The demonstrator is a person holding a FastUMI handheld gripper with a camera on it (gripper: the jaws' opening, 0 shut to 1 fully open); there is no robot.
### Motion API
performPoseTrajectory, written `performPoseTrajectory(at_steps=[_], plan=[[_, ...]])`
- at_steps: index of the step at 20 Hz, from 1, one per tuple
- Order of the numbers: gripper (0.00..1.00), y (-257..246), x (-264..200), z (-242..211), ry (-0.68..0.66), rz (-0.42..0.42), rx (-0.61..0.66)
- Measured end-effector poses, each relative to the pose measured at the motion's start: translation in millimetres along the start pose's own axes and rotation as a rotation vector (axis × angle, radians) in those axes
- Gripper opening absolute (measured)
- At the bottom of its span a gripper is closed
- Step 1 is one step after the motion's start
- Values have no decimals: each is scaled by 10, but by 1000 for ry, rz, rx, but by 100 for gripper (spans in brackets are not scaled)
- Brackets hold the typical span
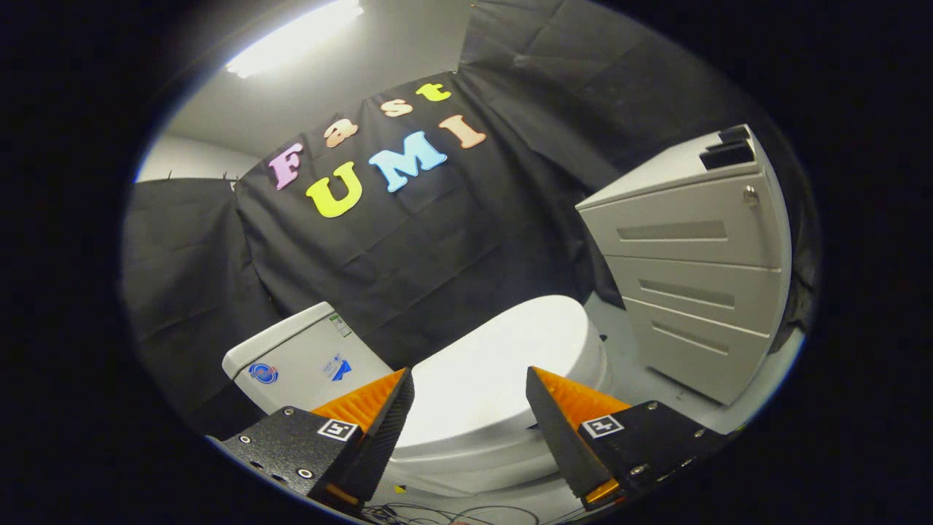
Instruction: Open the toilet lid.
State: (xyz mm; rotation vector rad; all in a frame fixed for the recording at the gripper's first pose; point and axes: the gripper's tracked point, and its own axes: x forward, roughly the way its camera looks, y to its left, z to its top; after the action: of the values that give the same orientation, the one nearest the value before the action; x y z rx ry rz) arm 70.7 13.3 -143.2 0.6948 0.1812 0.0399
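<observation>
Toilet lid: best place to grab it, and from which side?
Take the toilet lid at its rounded front rim, the end far from the tank, where its hinge should be. It lies flat and closed, so come in low from the front. The gripper has open jaws hovering above the lid, touching nothing.

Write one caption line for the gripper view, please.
Open gripper hovers above the closed toilet lid, with the tank and a drawer cabinet beyond.
</observation>
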Motion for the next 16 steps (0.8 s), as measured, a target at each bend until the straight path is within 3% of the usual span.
performPoseTrajectory(at_steps=[6, 12, 16], plan=[[95, -380, 105, -268, 29, -55, 272], [95, -909, 101, -456, 7, -187, 446], [95, -1028, 200, -617, 17, -199, 562]])
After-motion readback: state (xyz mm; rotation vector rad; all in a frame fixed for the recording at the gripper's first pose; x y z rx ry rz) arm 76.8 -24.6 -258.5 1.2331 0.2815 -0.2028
